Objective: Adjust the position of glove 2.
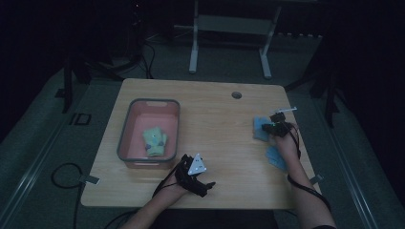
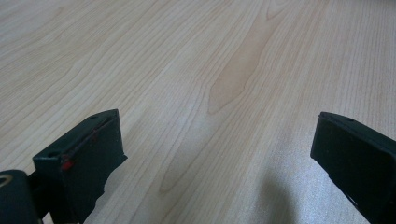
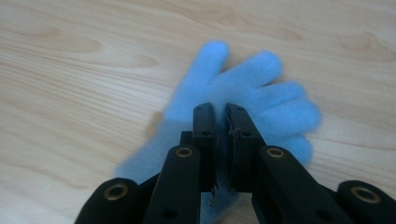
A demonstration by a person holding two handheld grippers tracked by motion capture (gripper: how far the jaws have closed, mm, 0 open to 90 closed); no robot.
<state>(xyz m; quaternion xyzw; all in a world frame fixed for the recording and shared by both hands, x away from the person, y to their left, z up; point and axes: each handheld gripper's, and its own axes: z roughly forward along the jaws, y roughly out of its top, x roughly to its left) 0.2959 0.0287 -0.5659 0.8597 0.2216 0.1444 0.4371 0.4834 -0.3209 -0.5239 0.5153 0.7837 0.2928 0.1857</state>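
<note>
A fluffy blue glove (image 3: pixel 261 88) lies flat on the wooden table (image 1: pixel 215 109), near its right side (image 1: pixel 260 128). My right gripper (image 3: pixel 221 109) points down onto the glove's palm, and its jaws stand pinched together on the fabric there. From above, that gripper (image 1: pixel 275 125) sits at the glove's right edge. A second blue glove (image 1: pixel 276 157) lies closer to the person, beside the right wrist. My left gripper (image 1: pixel 195 172) rests low over the table's front middle. In its own view, the left gripper (image 2: pixel 219 135) is open over bare wood with nothing between its jaws.
A grey-rimmed bin (image 1: pixel 125 131) with a pink inside stands on the left half of the table, holding a green glove (image 1: pixel 154 140). A round cable hole (image 1: pixel 236 95) sits near the far edge. A white desk frame (image 1: pixel 193 52) stands on the floor beyond.
</note>
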